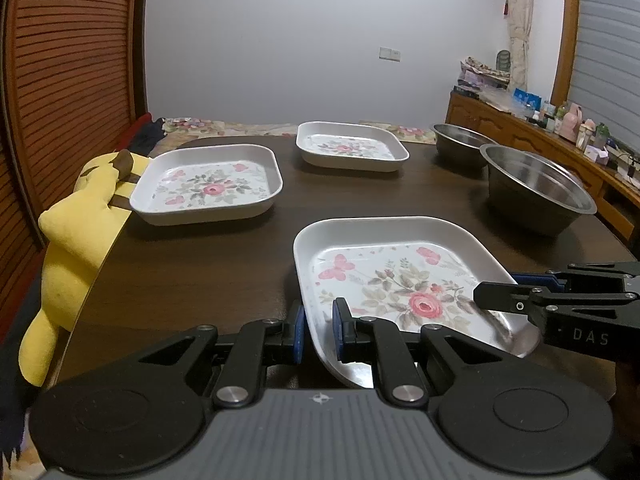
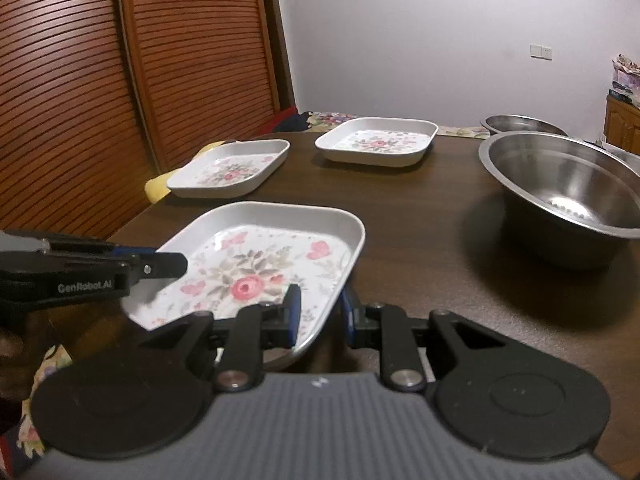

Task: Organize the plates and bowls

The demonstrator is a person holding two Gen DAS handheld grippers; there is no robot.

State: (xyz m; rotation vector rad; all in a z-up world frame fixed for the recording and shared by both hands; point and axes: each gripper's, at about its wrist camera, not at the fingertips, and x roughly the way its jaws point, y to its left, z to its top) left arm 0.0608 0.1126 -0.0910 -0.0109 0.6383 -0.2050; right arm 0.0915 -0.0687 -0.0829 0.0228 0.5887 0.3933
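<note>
We had the left gripper at the near left rim of the closest floral plate, its jaws narrowed to a small gap with one blue pad outside the rim wall and the other inside; whether the pads were truly pressing the rim we could not tell. The right gripper stood the same way on the plate's opposite rim, one pad over the printed floor and one outside the wall, again with the contact unclear. The plate looked tilted, its near edge off the dark wooden tabletop, though blur kept us from being sure.

Farther back on the tabletop sat a second floral plate at the left edge and a third floral plate near the far edge, well apart from each other. To the right stood a large steel bowl, with a smaller steel bowl just behind it. A yellow plush toy leaned against the tabletop's left side, beside the second plate.
</note>
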